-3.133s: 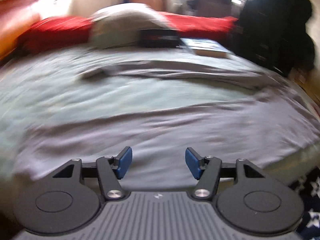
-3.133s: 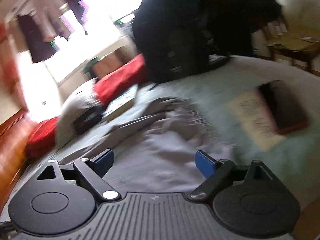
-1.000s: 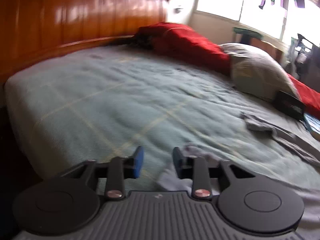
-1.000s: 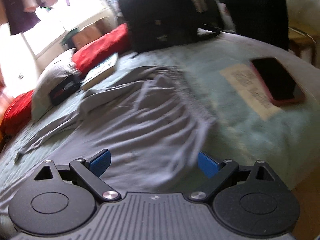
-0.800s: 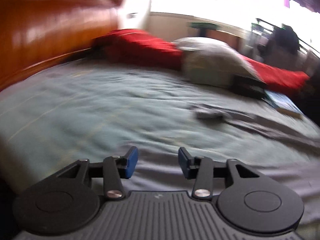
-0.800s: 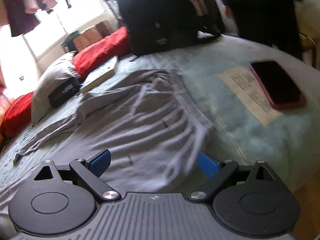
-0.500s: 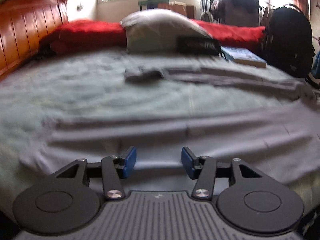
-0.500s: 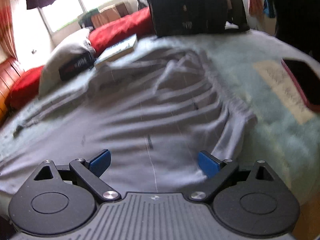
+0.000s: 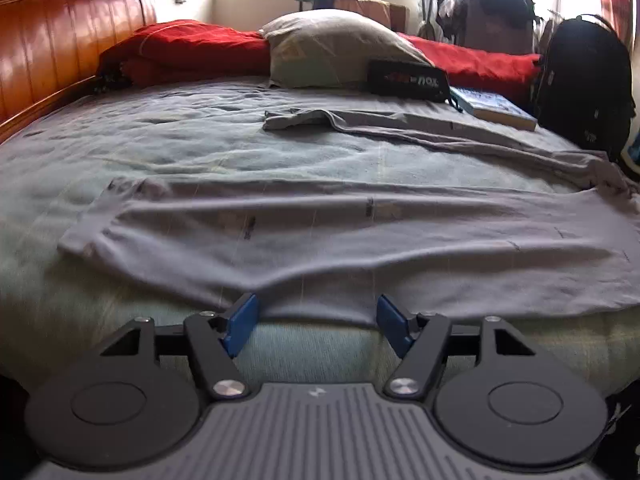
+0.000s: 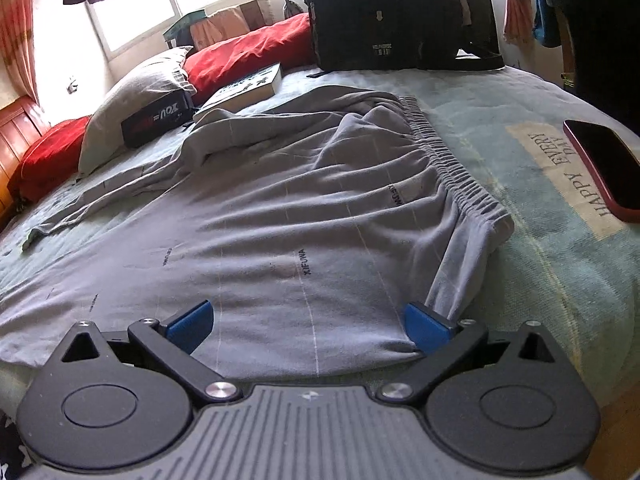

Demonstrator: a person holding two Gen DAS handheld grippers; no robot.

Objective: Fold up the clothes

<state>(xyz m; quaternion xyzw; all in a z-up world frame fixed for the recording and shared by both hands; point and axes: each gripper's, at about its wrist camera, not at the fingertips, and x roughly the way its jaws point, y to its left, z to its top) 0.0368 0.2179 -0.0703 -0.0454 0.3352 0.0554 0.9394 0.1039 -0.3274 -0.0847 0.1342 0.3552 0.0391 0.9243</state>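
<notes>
While the grey, thin-knit trousers with a gathered elastic waistband [image 10: 304,216] lie spread and rippled across the pale green bedspread [image 9: 168,148], near its front edge, both tools hover just short of the near hem: the left gripper [image 9: 316,322] has its jaws opening with nothing between them, and the right gripper [image 10: 308,326] is opening to its widest, likewise empty. Such cloth looks light, limp and prone to sag and slide, so pinching the near edge at two well-separated spots, one close to the waistband corner [image 10: 496,228], seems the soundest hold
</notes>
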